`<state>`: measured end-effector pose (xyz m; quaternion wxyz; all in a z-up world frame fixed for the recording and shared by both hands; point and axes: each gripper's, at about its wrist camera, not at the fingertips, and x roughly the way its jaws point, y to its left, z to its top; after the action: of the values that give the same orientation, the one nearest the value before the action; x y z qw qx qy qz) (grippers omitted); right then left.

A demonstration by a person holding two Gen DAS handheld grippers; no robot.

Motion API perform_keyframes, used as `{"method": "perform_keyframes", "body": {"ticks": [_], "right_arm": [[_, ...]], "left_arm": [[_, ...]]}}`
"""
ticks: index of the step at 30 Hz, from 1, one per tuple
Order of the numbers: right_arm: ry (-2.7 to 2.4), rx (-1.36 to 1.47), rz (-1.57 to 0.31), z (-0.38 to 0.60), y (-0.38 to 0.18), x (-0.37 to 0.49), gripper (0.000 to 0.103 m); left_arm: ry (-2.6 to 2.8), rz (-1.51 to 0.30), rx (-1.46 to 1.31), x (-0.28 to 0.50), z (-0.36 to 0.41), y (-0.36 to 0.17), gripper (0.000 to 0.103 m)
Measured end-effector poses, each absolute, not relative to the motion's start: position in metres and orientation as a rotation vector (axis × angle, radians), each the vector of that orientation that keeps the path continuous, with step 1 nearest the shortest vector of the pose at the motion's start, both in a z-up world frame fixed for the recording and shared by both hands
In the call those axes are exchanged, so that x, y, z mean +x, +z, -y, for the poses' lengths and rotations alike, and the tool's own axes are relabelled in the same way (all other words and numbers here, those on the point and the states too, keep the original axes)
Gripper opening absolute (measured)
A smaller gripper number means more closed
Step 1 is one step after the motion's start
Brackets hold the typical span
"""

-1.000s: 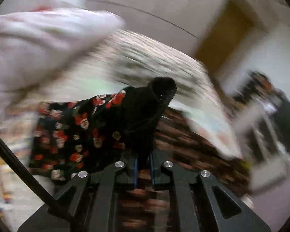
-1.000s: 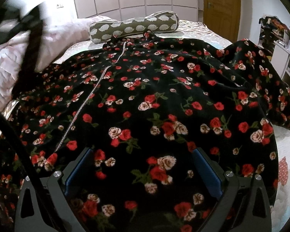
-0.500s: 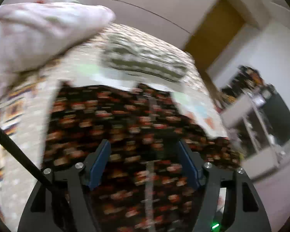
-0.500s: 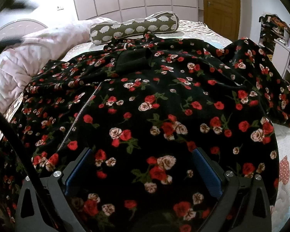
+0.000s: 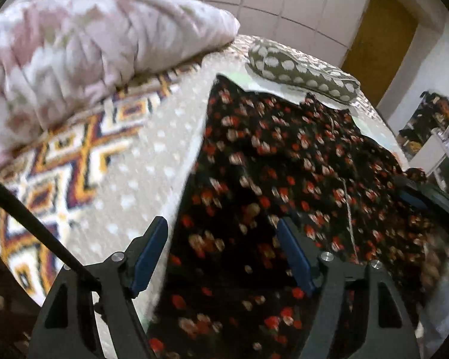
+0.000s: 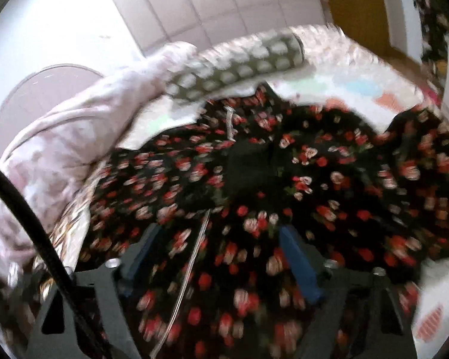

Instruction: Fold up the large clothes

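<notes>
A black rose-print zip-front garment (image 5: 299, 164) lies lengthwise on the bed (image 5: 152, 149), collar far; its left edge sits between the left gripper's (image 5: 221, 248) open jaws; the right gripper (image 6: 221, 254) hovers open over the middle.

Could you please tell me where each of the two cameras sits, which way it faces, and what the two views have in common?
Left wrist: sits on the left gripper, low over the floral garment's left edge, facing up the bed toward the wardrobe; both open fingers and a black cable show.
Right wrist: sits on the right gripper, above the floral garment, facing the same way; both open fingers and a cable show.
Shared: the garment, the spotted bolster, the pink quilt, and the wooden door.
</notes>
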<state>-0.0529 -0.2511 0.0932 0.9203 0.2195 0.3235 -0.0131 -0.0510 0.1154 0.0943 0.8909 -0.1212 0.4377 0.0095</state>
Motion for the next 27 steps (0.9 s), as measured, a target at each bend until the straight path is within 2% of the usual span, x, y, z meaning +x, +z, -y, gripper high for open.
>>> {"method": "perform_keyframes", "body": {"ticks": [1,4,7,8,9,10,11,19,27], "right_arm": [[-0.046,0.485,-0.692,0.257,0.084,-0.036,0.07],[-0.082,0.636,-0.767,0.276,0.054,0.002,0.069],[-0.133,0.676,-0.721,0.282,0.051,0.018,0.069],[-0.138,0.675,-0.714,0.282,0.053,0.022,0.066],[-0.131,0.67,-0.715,0.282,0.055,0.026,0.055],[-0.129,0.653,-0.731,0.281,0.057,0.03,0.009],[-0.115,0.645,-0.754,0.281,0.059,0.032,0.006],[-0.243,0.586,-0.632,0.318,0.086,-0.016,0.005],[-0.36,0.489,-0.729,0.336,0.062,-0.025,0.006]], "left_arm": [[0.016,-0.909,-0.248,-0.054,-0.116,0.092,0.074],[0.021,-0.902,-0.228,-0.058,-0.116,0.088,0.074],[0.015,-0.892,-0.221,-0.059,-0.119,0.088,0.074],[0.02,-0.891,-0.22,-0.058,-0.119,0.087,0.074],[0.027,-0.892,-0.221,-0.056,-0.12,0.086,0.074],[0.03,-0.895,-0.222,-0.055,-0.12,0.085,0.074],[0.033,-0.901,-0.223,-0.053,-0.12,0.084,0.074],[0.031,-0.921,-0.229,-0.048,-0.119,0.08,0.074],[0.022,-0.939,-0.207,-0.051,-0.11,0.077,0.074]]}}
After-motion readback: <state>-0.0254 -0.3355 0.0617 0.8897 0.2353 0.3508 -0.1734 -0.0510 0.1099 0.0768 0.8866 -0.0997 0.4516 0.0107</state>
